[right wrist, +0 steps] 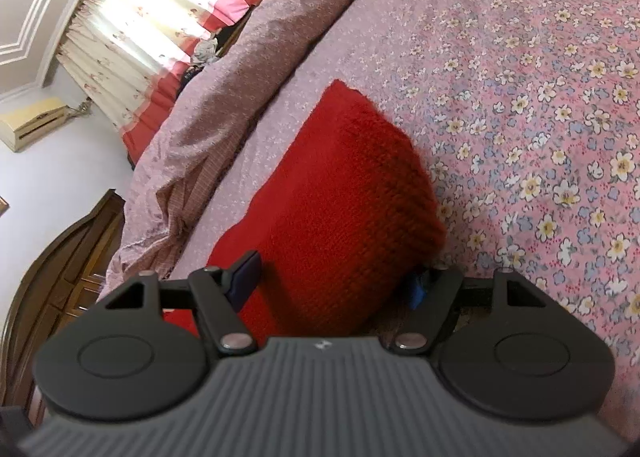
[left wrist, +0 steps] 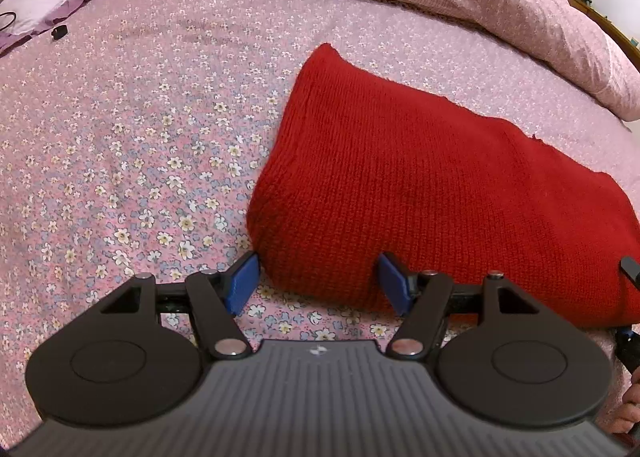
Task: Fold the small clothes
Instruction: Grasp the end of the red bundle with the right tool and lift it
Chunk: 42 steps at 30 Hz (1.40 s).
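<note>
Now, through your left wrist camera, the red knitted garment [left wrist: 420, 193] lies folded on the bed's flowered pink sheet [left wrist: 120, 137], a thick, roughly four-sided slab of ribbed wool with one rounded fold edge on its left side and a slightly frayed, stepped edge along the far side. Its near corner sits between the blue pads of your left hand-held gripper [left wrist: 318, 283], whose fingers stand well apart; the left pad [left wrist: 244, 281] is just beside the fold edge and the right pad [left wrist: 394, 283] lies against the knit, but neither one squeezes it. A rumpled pink quilt [left wrist: 500, 17] is heaped along the far side of the bed, and a pale purple cloth [left wrist: 44, 5] lies at the far left. A bit of your other tool and a fingertip show at the right edge.

Then, in your right wrist camera, the same garment [right wrist: 332, 193] runs away from you as a long red block, its knit rows plain on the rounded fold at the right. Your right hand-held gripper [right wrist: 332, 289] straddles its near end with the fingers spread apart; the left pad [right wrist: 246, 281] rests over the top surface, while the right pad [right wrist: 418, 291] is mostly hidden low beside the fold, so you cannot tell whether it touches. The quilt [right wrist: 224, 77] lies beyond on the left, with a dark wooden headboard [right wrist: 68, 277] and red-edged curtains [right wrist: 160, 25] behind.
</note>
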### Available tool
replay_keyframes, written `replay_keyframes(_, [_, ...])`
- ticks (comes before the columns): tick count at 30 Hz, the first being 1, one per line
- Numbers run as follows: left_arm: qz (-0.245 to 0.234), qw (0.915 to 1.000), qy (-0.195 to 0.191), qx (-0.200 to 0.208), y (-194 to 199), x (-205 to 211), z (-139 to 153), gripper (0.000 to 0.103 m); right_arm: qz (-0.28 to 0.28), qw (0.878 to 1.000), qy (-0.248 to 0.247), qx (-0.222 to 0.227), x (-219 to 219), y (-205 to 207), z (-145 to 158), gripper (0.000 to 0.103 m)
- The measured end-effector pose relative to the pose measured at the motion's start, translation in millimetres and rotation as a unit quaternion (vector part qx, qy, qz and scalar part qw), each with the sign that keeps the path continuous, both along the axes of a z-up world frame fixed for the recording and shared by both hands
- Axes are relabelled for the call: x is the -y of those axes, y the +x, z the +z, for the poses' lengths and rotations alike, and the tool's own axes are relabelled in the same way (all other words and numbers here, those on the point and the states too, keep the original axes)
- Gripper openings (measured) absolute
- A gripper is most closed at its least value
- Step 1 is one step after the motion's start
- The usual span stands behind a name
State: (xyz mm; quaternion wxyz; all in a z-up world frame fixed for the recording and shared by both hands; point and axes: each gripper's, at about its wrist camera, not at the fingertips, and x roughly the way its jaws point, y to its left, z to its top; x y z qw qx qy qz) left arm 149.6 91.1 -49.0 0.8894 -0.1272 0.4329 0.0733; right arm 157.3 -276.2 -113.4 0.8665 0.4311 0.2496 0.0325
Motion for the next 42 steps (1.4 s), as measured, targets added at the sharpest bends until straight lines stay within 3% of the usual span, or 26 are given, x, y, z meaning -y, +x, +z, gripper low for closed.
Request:
replay_keyframes(5, [-0.001, 1.0000, 0.002, 0.000, 0, 0, -1, 0.071, -0.007, 1.000, 0.009, 0.008, 1, 2, -1, 0.072])
replay_keyframes(15, [0.000, 1.0000, 0.001, -0.001, 0, -1, -1, 0.071, -0.029, 0.997, 0.077, 0.011, 20, 0, -13, 0.037])
replay_keyframes(19, [0.002, 1.0000, 0.002, 0.003, 0, -3, 4, 0.071, -0.025, 0.995, 0.098, 0.010, 26, 0, -15, 0.031])
replay_keyframes(30, [0.020, 0.9997, 0.009, 0.014, -5, -23, 19, 0.071, 0.005, 0.999, -0.014, 0.049, 10, 3, 32, 0.027])
replay_keyframes(42, [0.030, 0.9994, 0.009, 0.012, -8, -40, 21, 0.071, 0.060, 0.984, -0.115, 0.121, -22, 14, 90, 0.026])
